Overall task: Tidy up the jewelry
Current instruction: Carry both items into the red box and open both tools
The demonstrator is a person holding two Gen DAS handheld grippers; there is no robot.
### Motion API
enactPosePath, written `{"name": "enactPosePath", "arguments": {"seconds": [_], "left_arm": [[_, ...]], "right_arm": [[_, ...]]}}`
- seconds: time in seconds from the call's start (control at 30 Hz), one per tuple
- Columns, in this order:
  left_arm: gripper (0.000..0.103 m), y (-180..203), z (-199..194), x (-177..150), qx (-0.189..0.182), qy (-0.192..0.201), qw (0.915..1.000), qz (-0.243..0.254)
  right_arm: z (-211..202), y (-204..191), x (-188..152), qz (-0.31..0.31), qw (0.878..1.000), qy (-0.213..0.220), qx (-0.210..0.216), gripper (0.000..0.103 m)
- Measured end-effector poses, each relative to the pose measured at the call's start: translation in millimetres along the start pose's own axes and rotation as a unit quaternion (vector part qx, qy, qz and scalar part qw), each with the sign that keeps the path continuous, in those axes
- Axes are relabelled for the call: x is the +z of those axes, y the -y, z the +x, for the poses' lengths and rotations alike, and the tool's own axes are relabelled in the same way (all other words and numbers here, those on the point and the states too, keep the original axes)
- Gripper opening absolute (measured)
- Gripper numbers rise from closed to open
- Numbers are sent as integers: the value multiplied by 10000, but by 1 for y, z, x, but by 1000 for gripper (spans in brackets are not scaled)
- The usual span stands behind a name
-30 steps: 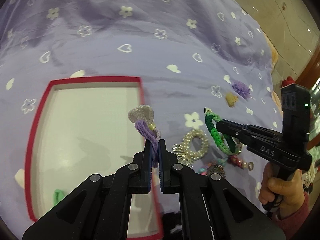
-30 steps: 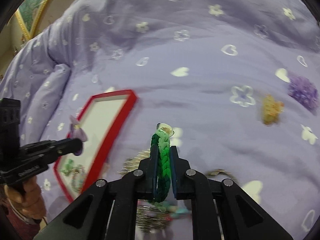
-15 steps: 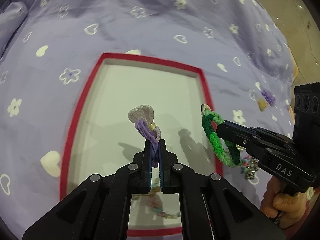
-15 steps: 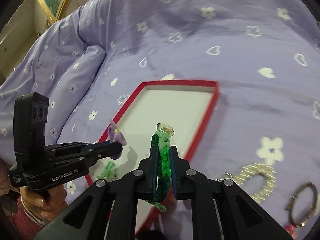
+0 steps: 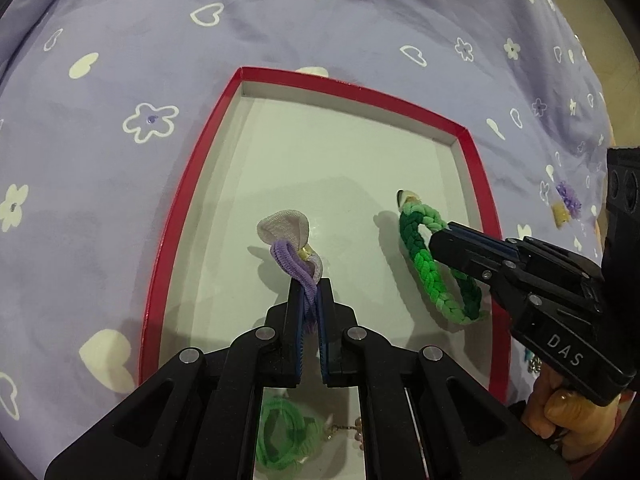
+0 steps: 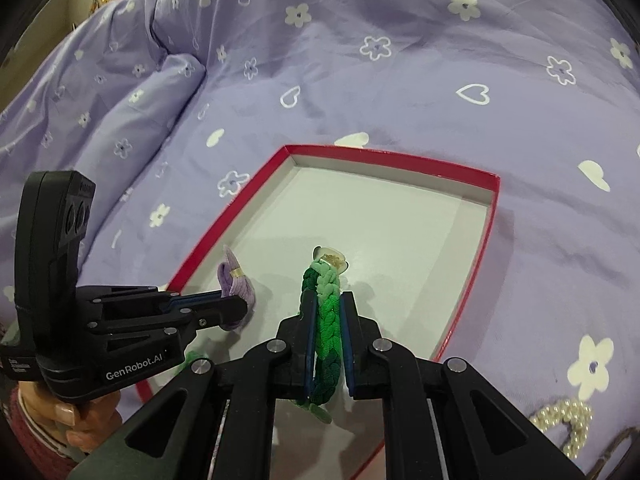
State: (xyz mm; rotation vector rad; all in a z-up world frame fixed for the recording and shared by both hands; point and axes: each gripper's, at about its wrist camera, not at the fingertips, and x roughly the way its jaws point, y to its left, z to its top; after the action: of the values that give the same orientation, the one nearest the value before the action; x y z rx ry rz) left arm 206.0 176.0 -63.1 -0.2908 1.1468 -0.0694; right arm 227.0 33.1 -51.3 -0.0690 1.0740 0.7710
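Left tongs (image 5: 310, 300) clamped on a purple hair tie (image 5: 294, 248), right tongs (image 6: 326, 320) on a green braided bracelet (image 6: 326, 312); both hover above the red-rimmed box (image 5: 472, 168) below them; next, seemingly, lowering and releasing.

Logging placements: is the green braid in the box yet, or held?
Held: the right tool grips the braid over the box, not released.

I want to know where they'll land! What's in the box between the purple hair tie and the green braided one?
Nothing: in the left wrist view, only bare white box floor separates the purple hair tie from the green braided tie.
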Motion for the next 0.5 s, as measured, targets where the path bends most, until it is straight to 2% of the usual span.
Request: {"name": "enactPosePath", "arguments": {"seconds": [0.07, 0.13, 0.33, 0.43, 0.5], "left_arm": [[6, 1, 0, 0, 5, 6, 10000, 14], [13, 1, 0, 1, 35, 4, 10000, 19], [16, -1, 0, 1, 92, -6, 10000, 13], [23, -2, -4, -1, 93, 28, 9999, -46], [34, -2, -7, -3, 96, 49, 9999, -65]], "right_arm": [[5, 0, -1, -44, 10000, -79, -30, 14], [6, 1, -2, -49, 9999, -120, -54, 15], [7, 6, -4, 30, 9999, -149, -39, 16], [3, 6, -3, 57, 9999, -96, -20, 16], [-3, 7, -3, 98, 9999, -39, 16, 17]]}}
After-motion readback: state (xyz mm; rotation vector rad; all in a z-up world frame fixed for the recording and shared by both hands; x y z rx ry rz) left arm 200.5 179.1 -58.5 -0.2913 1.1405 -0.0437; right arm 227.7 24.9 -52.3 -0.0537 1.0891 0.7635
